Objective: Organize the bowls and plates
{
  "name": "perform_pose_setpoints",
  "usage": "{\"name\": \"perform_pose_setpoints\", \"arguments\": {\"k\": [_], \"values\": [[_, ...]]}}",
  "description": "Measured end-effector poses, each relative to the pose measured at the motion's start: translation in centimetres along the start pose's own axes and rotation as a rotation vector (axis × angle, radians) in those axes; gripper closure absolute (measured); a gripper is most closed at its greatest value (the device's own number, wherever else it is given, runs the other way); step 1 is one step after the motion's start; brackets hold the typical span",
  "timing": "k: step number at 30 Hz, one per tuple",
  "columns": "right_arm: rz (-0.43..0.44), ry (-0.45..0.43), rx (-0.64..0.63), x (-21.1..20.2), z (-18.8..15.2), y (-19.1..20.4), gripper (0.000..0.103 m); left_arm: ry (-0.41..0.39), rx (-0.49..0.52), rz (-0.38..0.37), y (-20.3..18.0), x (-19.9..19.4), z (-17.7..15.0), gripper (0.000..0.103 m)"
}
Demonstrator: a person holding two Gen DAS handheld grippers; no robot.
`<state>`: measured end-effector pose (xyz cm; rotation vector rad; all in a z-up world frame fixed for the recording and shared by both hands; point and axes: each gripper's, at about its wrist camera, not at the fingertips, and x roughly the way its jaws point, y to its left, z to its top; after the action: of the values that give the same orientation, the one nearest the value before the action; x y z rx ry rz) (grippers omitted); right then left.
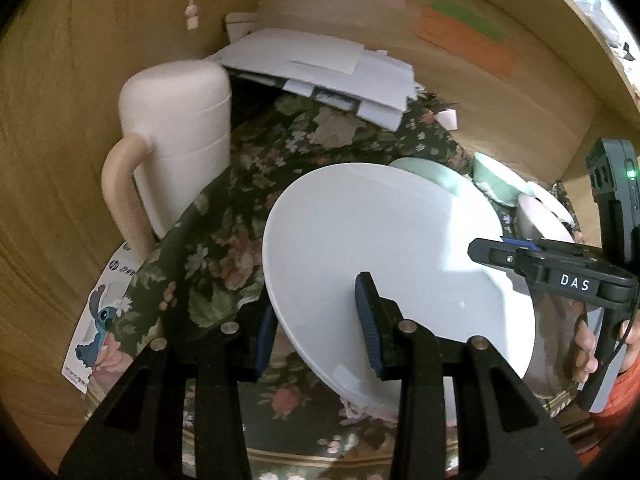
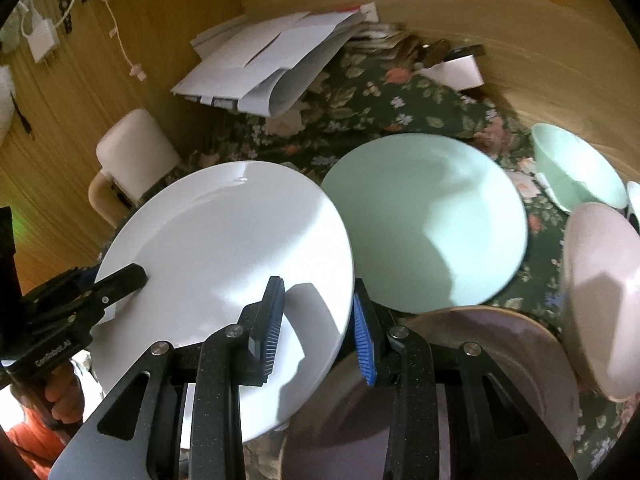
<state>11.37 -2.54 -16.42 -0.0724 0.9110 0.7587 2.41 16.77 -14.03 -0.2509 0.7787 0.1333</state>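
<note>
A white plate is held tilted above the floral cloth; it also shows in the right wrist view. My left gripper straddles its near rim, one finger above and one below. My right gripper straddles its right rim the same way and shows in the left wrist view. A mint green plate lies flat behind it. A brownish plate lies under my right gripper. A pink bowl and a mint green bowl stand at the right.
A cream lidded jug with a handle stands at the left. A pile of white papers and envelopes lies at the back. Wooden walls close in the left and back. A Stitch leaflet lies at the cloth's left edge.
</note>
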Motion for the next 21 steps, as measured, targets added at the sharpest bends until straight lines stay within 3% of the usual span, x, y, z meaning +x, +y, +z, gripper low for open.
{"name": "perform_pose_setpoints", "arguments": {"k": [21], "values": [[-0.079,-0.107,0.085,-6.4,-2.9,-4.2,0.073,-0.028,0.089,-0.100,-6.7,-0.9,0.4,0.066]]}}
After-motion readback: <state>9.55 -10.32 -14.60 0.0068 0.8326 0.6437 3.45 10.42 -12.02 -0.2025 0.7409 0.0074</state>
